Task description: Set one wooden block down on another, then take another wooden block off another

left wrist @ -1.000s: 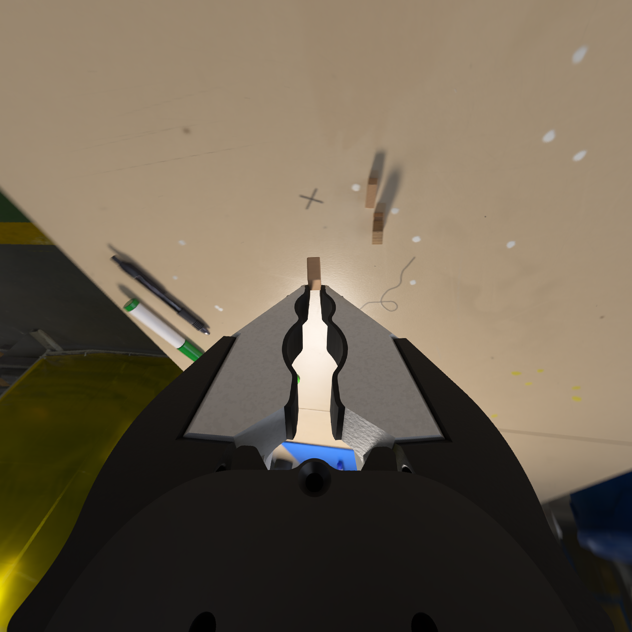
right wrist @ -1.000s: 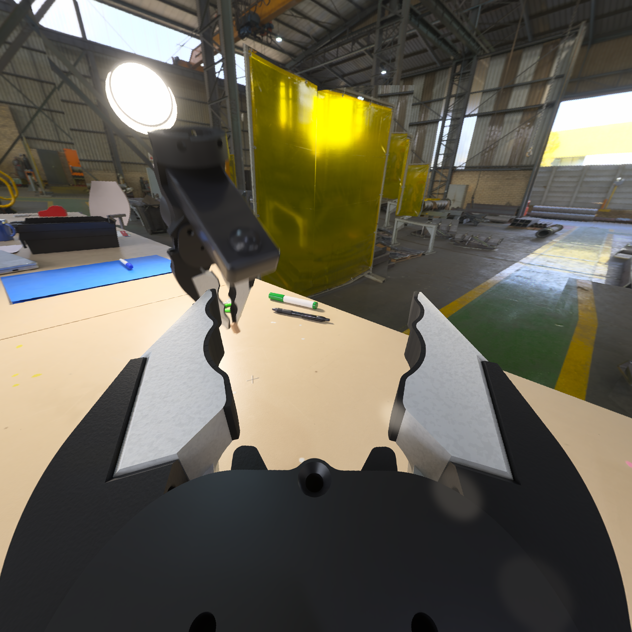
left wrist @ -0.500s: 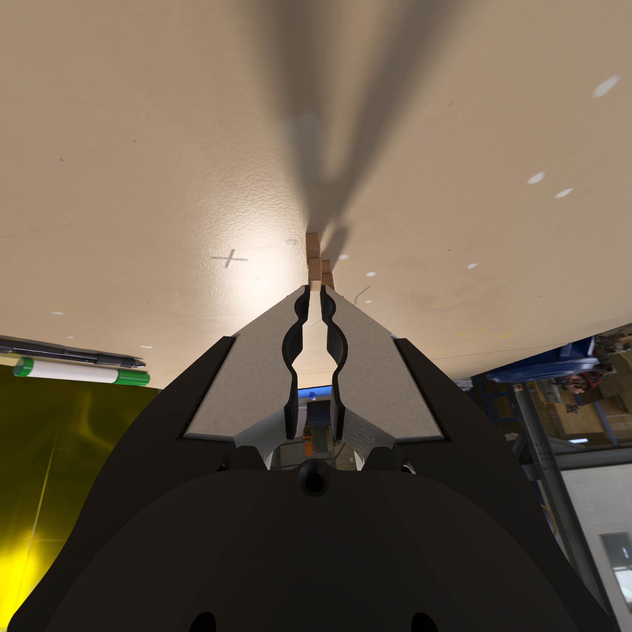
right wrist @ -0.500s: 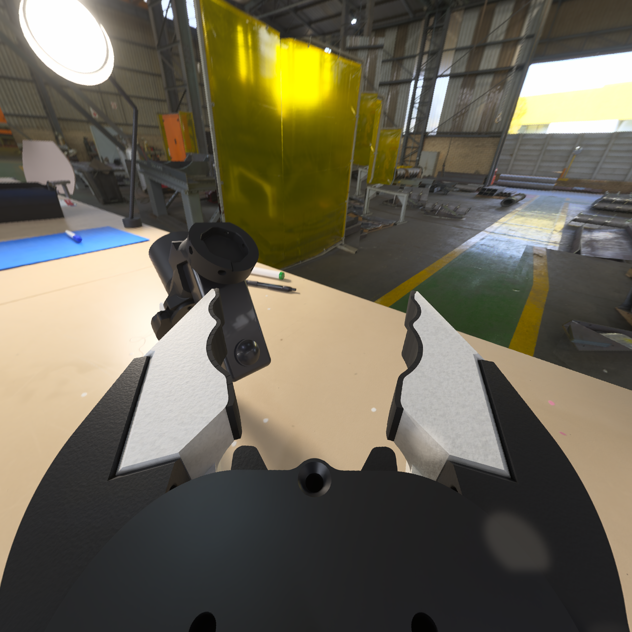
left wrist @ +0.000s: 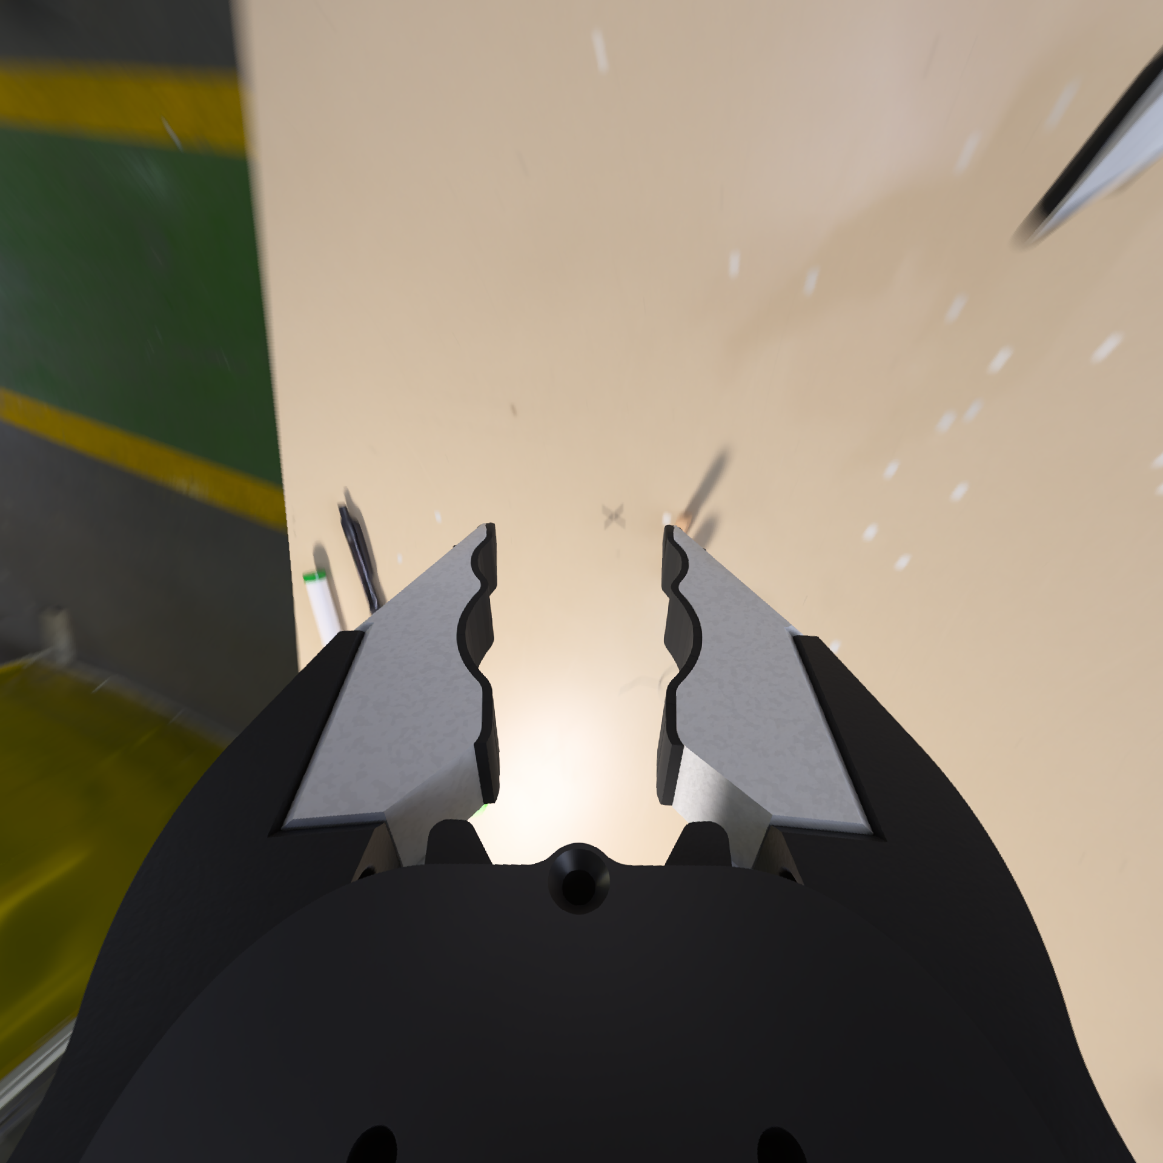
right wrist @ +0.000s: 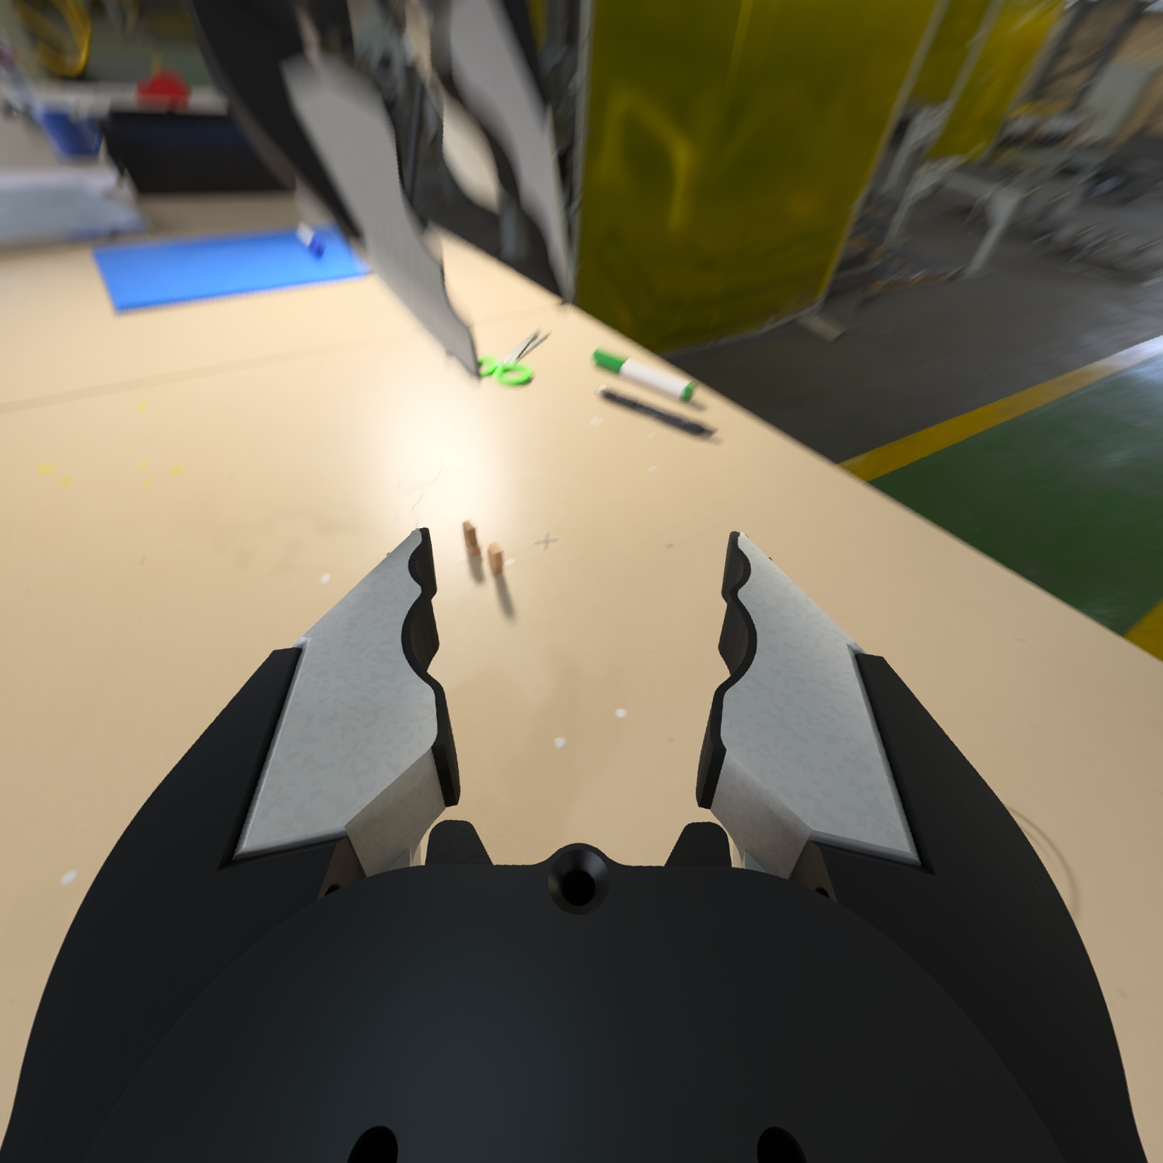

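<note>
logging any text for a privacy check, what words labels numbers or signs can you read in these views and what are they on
No word, number or brand can be read in either view.
Small cross mark drawn on the table: a sign only, no lettering.
White marker with green cap: any print on it is too blurred to read.
Blue mat: nothing legible on it.

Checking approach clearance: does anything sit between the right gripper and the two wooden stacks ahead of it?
Nothing visible does. The right gripper is open, with bare table up to the wooden stacks. The blurred left gripper hangs beyond them, above the green scissors.
</note>
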`<state>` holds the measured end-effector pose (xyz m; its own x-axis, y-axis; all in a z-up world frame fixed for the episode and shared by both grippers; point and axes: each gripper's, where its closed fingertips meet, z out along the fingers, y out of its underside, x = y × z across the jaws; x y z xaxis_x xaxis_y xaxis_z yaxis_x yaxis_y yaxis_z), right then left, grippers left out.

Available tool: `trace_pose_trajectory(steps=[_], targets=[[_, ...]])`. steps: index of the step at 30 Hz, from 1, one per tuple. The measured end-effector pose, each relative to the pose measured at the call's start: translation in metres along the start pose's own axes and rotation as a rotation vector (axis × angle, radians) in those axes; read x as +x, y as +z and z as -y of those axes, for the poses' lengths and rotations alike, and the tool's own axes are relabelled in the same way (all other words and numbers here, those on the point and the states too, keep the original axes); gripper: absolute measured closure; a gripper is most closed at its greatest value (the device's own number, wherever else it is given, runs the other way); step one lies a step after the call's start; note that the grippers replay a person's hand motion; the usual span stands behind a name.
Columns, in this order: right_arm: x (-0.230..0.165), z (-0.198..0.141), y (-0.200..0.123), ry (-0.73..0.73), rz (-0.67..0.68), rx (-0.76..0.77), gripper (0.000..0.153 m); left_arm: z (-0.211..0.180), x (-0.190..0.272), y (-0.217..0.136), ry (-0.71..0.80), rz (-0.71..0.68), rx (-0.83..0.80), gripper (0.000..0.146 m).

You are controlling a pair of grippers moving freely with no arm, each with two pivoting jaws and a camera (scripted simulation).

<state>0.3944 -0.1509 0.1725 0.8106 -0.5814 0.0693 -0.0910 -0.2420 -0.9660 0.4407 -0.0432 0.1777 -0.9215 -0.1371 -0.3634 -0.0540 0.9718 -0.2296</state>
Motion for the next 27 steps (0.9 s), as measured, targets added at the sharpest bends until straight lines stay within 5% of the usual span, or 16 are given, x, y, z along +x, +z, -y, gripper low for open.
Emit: trace_pose_trajectory(steps=[5,9,13,21,27], targets=[[-0.041,-0.031,0.075,-0.131,0.242,-0.334,0.076,-0.018,-0.03,-0.075,-0.342,0.084,0.534,0.088],[-0.056,-0.05,0.127,-0.342,0.342,-0.536,0.086,-0.078,-0.042,-0.092,-0.648,0.255,0.757,0.084],[-0.075,-0.061,0.163,-0.367,0.466,-0.632,0.1,-0.139,-0.036,-0.092,-0.886,0.383,0.997,0.081],[-0.087,-0.098,0.194,-0.407,0.499,-0.811,0.109,-0.218,0.007,-0.044,-1.084,0.429,0.993,0.08],[-0.085,-0.109,0.194,-0.376,0.484,-0.839,0.145,-0.243,0.019,-0.029,-1.187,0.402,1.011,0.083]])
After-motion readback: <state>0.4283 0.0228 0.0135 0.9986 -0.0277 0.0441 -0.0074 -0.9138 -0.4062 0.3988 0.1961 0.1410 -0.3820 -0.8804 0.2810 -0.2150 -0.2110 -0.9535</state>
